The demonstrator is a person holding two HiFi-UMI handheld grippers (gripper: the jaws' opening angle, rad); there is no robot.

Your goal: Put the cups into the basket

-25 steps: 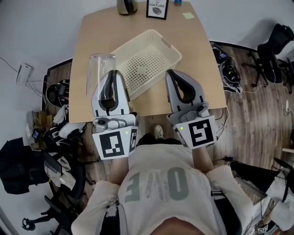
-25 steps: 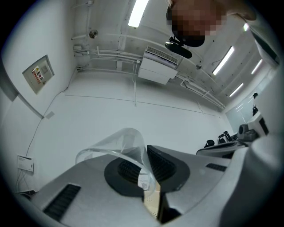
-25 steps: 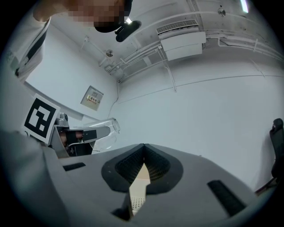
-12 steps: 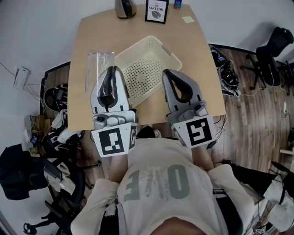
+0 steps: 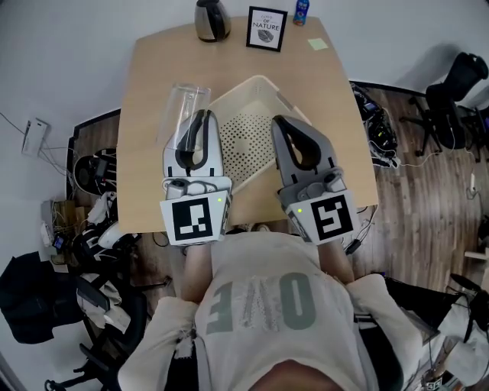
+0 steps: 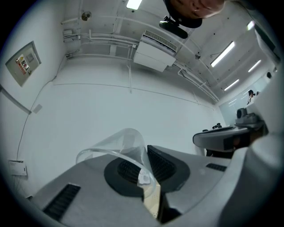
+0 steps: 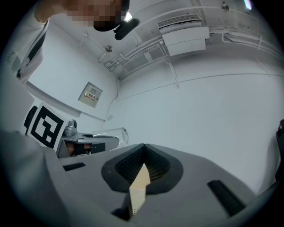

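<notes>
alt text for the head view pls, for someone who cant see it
Seen from above, a person holds two grippers over a wooden table: the left gripper clamps a clear plastic cup by its wall beside a cream perforated basket, the right gripper is shut above the basket. A dark jug and framed sign stand at the far edge.

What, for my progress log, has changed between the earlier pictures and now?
The left claw, shut on the clear cup by its wall, carried the cup rightward, from over the table beside the basket up to the basket's left rim. Nothing was newly gripped or released. The right claw stayed shut and empty over the basket's right side.
</notes>
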